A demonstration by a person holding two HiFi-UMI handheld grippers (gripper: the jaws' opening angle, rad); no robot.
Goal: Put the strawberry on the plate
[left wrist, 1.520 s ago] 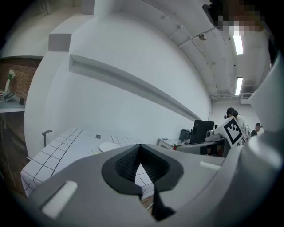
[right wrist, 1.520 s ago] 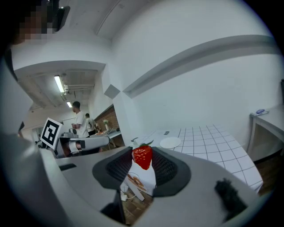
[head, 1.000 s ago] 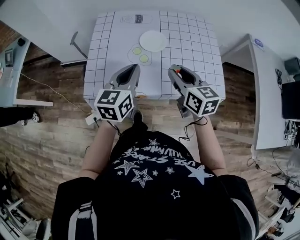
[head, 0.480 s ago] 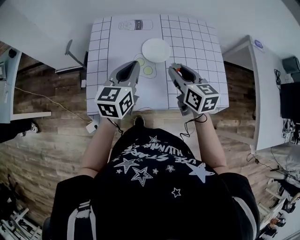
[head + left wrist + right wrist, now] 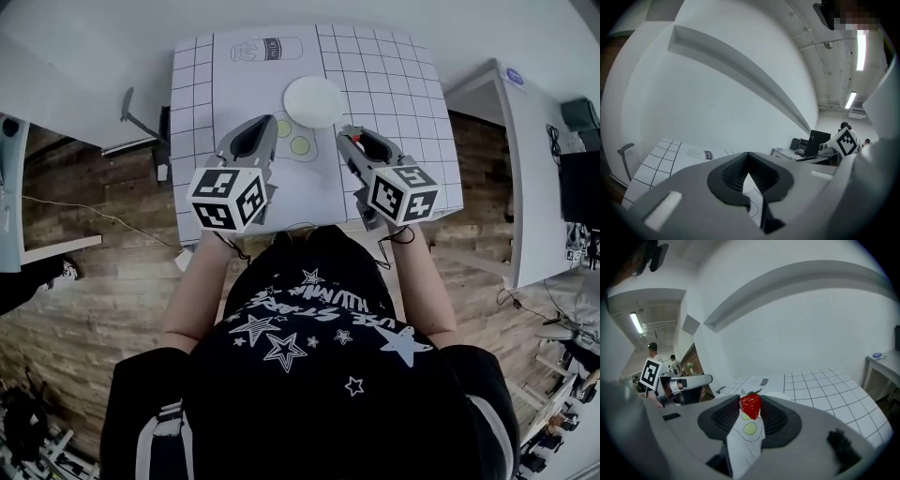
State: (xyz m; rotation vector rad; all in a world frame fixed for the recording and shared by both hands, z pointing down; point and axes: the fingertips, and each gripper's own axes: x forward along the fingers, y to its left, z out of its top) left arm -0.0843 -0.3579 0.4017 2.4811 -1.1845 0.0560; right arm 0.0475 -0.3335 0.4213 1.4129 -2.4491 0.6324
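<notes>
In the head view, the plate (image 5: 313, 100) sits on the desk (image 5: 394, 75), just far-left of our right tool (image 5: 351, 137) and far-right of the left tool (image 5: 265, 122).

In the left gripper view, that tool is clenched and empty.

In the right gripper view, our tool grasps the strawberry (image 5: 751, 405), leaves up. We cannot read the desk's printed label (image 5: 763, 381).

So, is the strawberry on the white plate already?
No: the strawberry is pinched in the right claw above the table, and the plate lies bare in the head view.
</notes>
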